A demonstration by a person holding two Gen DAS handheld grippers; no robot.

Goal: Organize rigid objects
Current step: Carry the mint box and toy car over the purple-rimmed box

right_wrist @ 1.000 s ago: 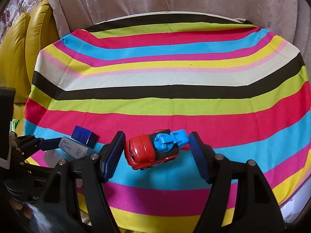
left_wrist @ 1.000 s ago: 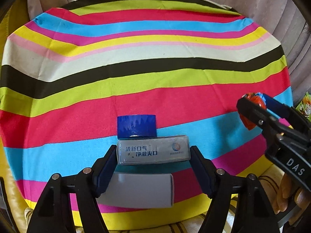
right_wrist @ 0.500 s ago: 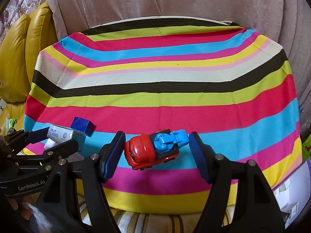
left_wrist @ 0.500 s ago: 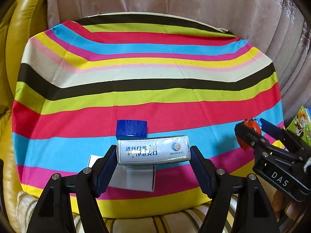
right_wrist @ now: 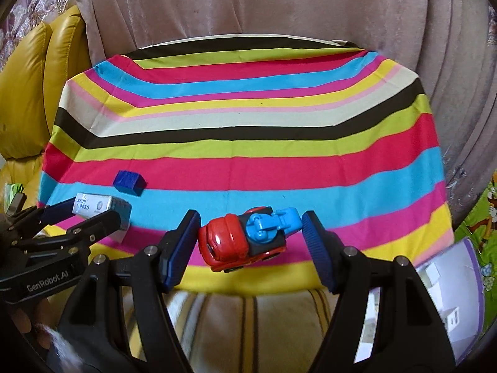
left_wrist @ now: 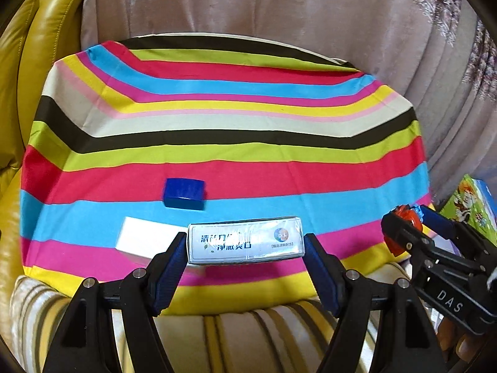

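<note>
My left gripper [left_wrist: 245, 245] is shut on a white printed box [left_wrist: 245, 241] and holds it in the air over the near edge of the striped cloth [left_wrist: 230, 118]. The same box [right_wrist: 93, 206] shows at the left of the right wrist view. My right gripper [right_wrist: 250, 236] is shut on a red and blue toy car [right_wrist: 245, 239], also lifted; the car [left_wrist: 405, 222] appears at the right of the left wrist view. On the cloth lie a small blue box [left_wrist: 184, 193] and a plain white box [left_wrist: 146, 241], partly hidden behind my left fingers.
The cloth covers a cushion on a striped seat [left_wrist: 248, 335]. A yellow leather armrest [left_wrist: 28, 71] rises on the left and a beige curtain-like back [right_wrist: 248, 3] stands behind. A colourful cartoon package [left_wrist: 469, 205] and a purple-edged bin [right_wrist: 450, 295] sit to the right.
Both grippers have pulled back toward me and risen, carrying the printed box and the toy car. The white box, earlier under the printed box, now lies uncovered to its left.
</note>
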